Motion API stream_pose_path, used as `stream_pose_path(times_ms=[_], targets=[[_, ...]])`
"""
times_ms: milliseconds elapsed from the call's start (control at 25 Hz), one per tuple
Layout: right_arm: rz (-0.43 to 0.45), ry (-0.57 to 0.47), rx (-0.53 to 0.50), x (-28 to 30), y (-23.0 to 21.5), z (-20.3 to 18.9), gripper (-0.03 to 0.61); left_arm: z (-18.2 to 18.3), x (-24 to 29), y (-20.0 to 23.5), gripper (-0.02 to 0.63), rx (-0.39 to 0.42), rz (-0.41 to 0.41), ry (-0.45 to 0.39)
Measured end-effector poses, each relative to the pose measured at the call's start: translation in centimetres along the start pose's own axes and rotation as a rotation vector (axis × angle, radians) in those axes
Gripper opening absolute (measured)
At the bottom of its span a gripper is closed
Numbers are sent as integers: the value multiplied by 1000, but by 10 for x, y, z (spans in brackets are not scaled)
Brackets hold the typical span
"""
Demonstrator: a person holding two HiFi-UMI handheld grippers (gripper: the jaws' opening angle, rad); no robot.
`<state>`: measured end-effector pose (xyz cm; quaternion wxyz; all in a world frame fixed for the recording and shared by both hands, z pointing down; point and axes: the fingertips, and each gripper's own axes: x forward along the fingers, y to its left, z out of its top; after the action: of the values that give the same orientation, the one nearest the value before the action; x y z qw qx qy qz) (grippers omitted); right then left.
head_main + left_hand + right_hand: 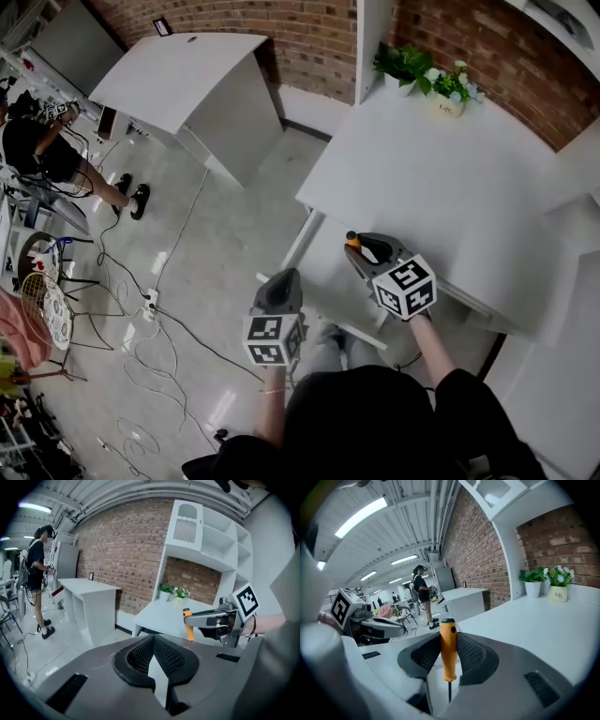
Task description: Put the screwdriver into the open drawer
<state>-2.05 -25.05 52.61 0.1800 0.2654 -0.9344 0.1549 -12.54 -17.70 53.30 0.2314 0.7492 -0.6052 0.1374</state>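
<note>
- Right gripper view: the right gripper (pixel 449 641) has its two black ribbed pads clamped on the orange handle of the screwdriver (pixel 448 651), one pad on each side, so the jaws stand partly apart by the handle's width.
- The screwdriver stands upright in that grip. Its black-capped end pokes above the pads and its thin metal shaft runs down toward the camera.
- Head view: the screwdriver's orange handle shows at the tip of the right gripper, over the front edge of the white table (pixel 441 169), just where the open drawer (pixel 326 281) juts out beneath it.
- Left gripper view: the left gripper (pixel 152 641) has its pad tips drawn together to a point, and nothing is caught between them.
- In the head view, the left gripper sits by the near left corner of the drawer, beside the right gripper and apart from it.
- Two potted plants (pixel 427 77) stand at the far edge of the table against the brick wall (pixel 309 37).
- A second white desk (pixel 187 80) stands well to the left across the floor.
- A person in dark clothes (pixel 36 569) stands beyond that desk.
- Loose cables (pixel 141 314) trail over the floor.
</note>
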Motion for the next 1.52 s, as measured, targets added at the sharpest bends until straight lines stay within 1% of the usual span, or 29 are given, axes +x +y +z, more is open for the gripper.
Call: stream_pose_path(times_ms=[160, 320, 680, 880, 1120, 1520], targets=[[27, 97, -1, 30, 1, -27, 115, -11, 15, 6, 9, -18, -21, 50], [42, 191, -8, 56, -3, -56, 115, -19, 28, 10, 9, -40, -38, 82], [67, 353, 11, 105, -9, -115, 115, -37, 50, 16, 9, -67, -67, 155], [73, 444, 21, 123, -15, -146, 115, -40, 56, 16, 9, -77, -80, 181], [82, 514, 29, 141, -18, -170, 115, -42, 64, 20, 9, -89, -88, 200], [91, 568, 22, 164, -16, -193, 115, -43, 69, 17, 9, -103, -104, 228]])
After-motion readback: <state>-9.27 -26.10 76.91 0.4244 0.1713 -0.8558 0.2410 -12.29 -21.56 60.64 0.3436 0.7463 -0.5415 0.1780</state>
